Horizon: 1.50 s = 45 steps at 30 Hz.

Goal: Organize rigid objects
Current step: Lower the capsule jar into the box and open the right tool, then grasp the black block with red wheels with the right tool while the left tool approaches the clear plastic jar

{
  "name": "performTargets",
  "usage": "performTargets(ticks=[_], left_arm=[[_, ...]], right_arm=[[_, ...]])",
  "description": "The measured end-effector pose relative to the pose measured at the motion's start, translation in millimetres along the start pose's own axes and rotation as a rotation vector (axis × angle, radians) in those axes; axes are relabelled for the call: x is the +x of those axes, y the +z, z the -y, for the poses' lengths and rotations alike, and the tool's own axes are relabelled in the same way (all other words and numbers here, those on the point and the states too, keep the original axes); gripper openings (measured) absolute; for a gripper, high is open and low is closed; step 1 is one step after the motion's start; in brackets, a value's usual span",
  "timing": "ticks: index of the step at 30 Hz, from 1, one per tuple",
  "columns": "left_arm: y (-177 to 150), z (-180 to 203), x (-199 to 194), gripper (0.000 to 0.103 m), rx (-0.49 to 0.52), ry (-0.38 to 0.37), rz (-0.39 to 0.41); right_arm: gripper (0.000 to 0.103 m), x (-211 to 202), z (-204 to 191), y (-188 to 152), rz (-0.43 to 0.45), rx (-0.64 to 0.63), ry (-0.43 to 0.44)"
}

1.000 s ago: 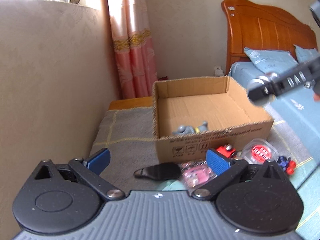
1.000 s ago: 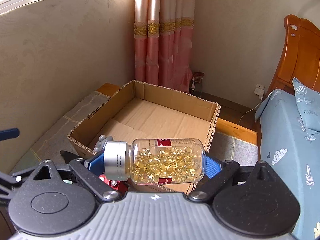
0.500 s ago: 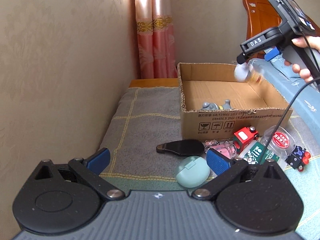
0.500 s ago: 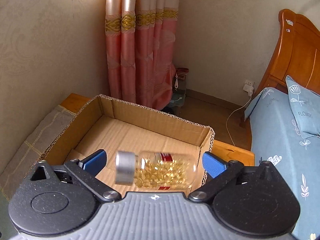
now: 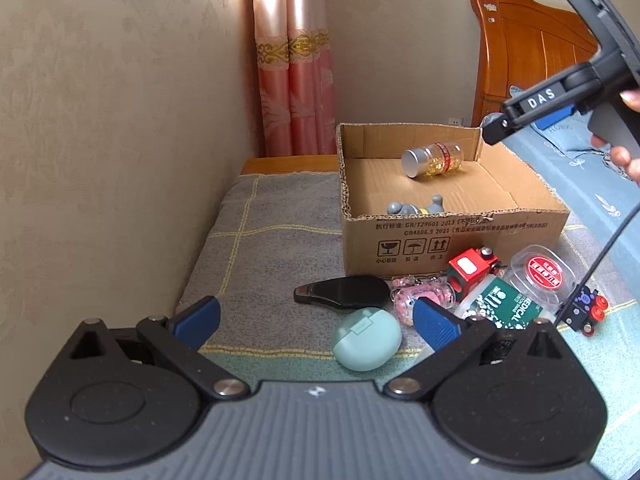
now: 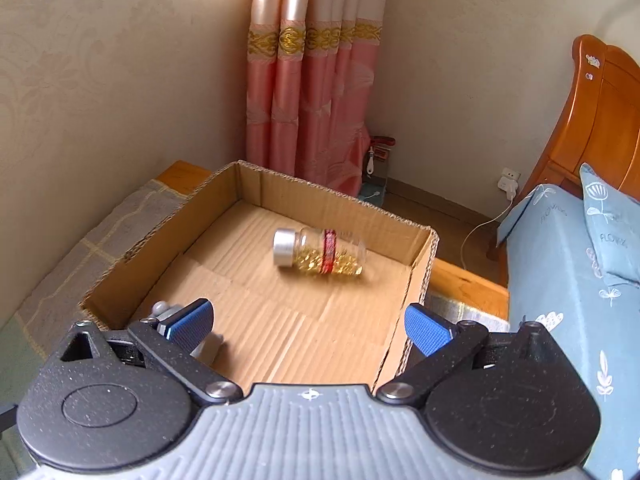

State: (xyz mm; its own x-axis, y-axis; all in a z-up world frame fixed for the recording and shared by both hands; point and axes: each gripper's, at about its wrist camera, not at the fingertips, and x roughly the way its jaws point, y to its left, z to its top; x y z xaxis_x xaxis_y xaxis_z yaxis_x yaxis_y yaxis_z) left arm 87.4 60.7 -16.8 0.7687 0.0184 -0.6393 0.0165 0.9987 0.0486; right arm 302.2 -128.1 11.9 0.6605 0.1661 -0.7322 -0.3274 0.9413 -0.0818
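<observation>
The clear glass bottle of yellow capsules with a silver cap (image 6: 319, 253) lies on its side inside the open brown cardboard box (image 6: 336, 200); the right claw (image 6: 308, 326) hangs spread and empty above it; the left claw (image 5: 316, 318) is spread too, empty.

1. Left claw (image 5: 316, 316): blue ribbed pads on black speckled linkage arms, each with a silver pivot screw.
2. Its base is grey ribbed plastic between two round black housings, with a small white mark at centre.
3. Right claw (image 6: 308, 322): the same build, blue pads and silver screws.
4. Seen from the left, its black body bears white "DAS" lettering; a black cable trails down.
5. Bare fingers (image 5: 622, 156) grip its handle.
</observation>
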Motion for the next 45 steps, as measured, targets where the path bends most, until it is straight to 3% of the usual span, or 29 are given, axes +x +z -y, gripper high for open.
performTargets(ticks=[9, 14, 20, 24, 28, 36, 41, 45], left_arm=[[-4, 4, -2, 0.102, 0.011, -0.033, -0.008], [-8, 9, -3, 0.102, 0.022, -0.063, -0.014], [-14, 19, -3, 0.102, 0.068, -0.112, -0.022], [-22, 25, -2, 0.102, 0.096, -0.200, -0.043], [-34, 31, -2, 0.102, 0.137, -0.252, -0.066], [-69, 32, 6, 0.102, 0.212, -0.372, -0.119], [-82, 41, 24, 0.102, 0.286, -0.367, -0.161], [-77, 42, 32, 0.103, 0.301, -0.394, -0.121]], right_arm=[[0.103, -34, -1, -56, 0.016, 0.040, 0.009], [0.103, -46, 8, -106, 0.022, 0.164, 0.014], [0.103, -47, 9, -173, -0.054, 0.246, -0.050], [0.103, -41, 1, -206, -0.113, 0.274, -0.052], [0.103, -34, -12, -224, -0.155, 0.207, -0.103], [0.103, -40, -12, -232, -0.120, 0.184, -0.078], [0.103, -39, -10, -231, -0.121, 0.176, -0.069], [0.103, -38, -10, -233, -0.113, 0.170, -0.065]])
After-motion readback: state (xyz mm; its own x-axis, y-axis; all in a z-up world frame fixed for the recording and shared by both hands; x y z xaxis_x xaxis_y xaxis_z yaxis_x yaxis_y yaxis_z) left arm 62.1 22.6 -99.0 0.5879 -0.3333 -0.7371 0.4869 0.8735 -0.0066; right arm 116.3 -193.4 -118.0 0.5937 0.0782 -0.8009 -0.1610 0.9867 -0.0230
